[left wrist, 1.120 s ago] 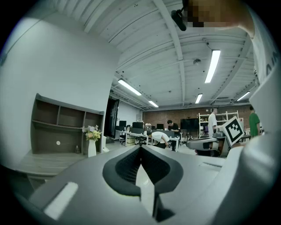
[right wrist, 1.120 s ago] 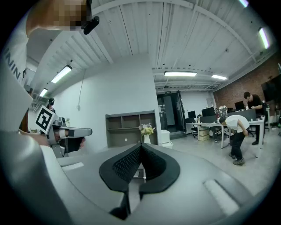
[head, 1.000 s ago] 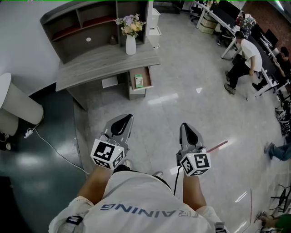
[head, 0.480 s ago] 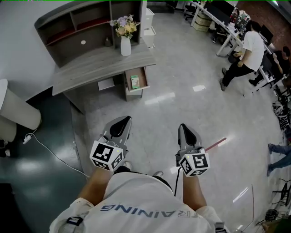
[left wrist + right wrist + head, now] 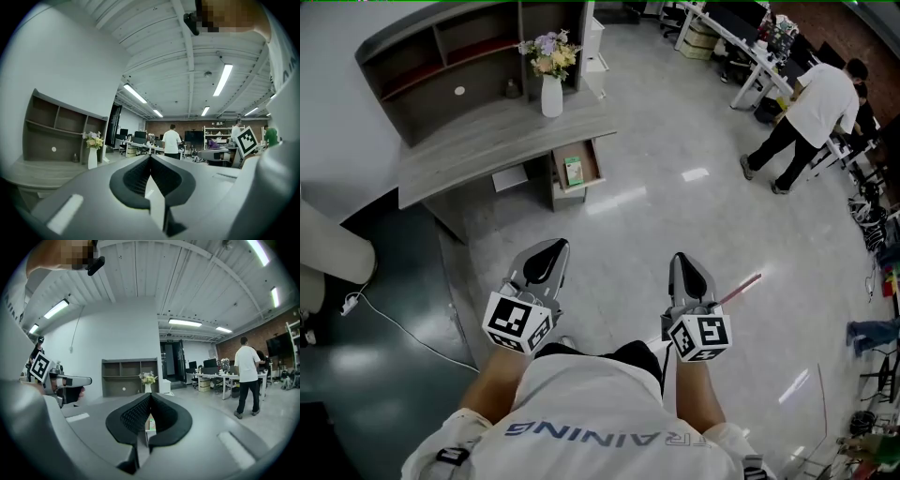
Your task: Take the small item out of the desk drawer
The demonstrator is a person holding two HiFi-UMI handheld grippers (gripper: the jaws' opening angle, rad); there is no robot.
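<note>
Evidently, little ground has been gained: over the last second the counter (image 5: 487,131) has merely drifted leftward in the head view, and its open drawer (image 5: 594,165) is still seen well apart from both grippers. The small green item (image 5: 573,171) is shown lying inside that drawer, untouched. The left gripper (image 5: 553,249) and right gripper (image 5: 679,262) are held with jaws closed and empty. The approach is judged barely begun.

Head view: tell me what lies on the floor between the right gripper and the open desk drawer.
Nothing. In the head view only bare, glossy floor separates the right gripper from the open drawer.
</note>
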